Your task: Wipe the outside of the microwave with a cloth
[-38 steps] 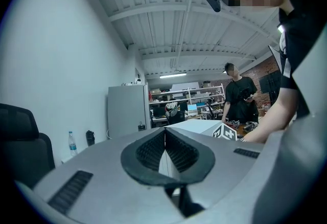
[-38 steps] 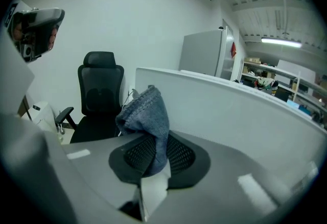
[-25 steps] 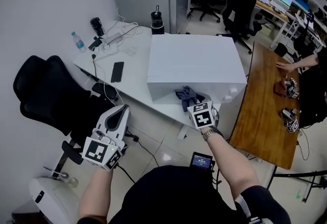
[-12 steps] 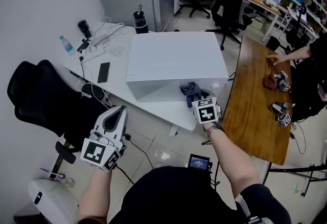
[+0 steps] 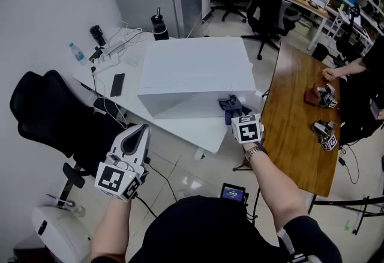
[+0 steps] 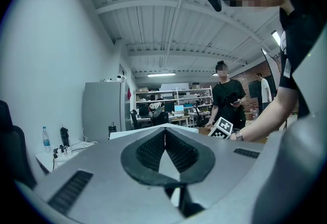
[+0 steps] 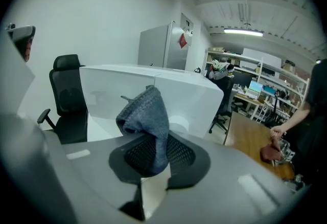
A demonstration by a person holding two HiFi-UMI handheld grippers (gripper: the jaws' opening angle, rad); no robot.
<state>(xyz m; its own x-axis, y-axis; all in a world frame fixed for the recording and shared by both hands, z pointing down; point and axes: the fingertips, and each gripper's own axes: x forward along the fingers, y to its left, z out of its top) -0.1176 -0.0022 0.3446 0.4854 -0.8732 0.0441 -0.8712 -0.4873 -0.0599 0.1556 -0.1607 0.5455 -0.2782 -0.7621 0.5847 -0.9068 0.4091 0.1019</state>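
Near the lower right corner of the microwave's [image 5: 195, 69] front face, the right gripper [image 5: 236, 114] is clamping a bunched blue-grey cloth [image 7: 145, 120] between its jaws, with the fabric bulging up out of the pads. The cloth is sitting just in front of that face, above the white desk [image 5: 203, 136] under the microwave; whether it is actually pressing on the surface cannot be told. The left gripper [image 6: 164, 133] is hanging well back from the microwave, off the desk's near edge, its jaws closed together on nothing. Judging by this, the wiping is somewhere in its front-face stage. The white shell is showing no streaks or marks to say which parts are finished, so the top and both sides are probably waiting for their pass.
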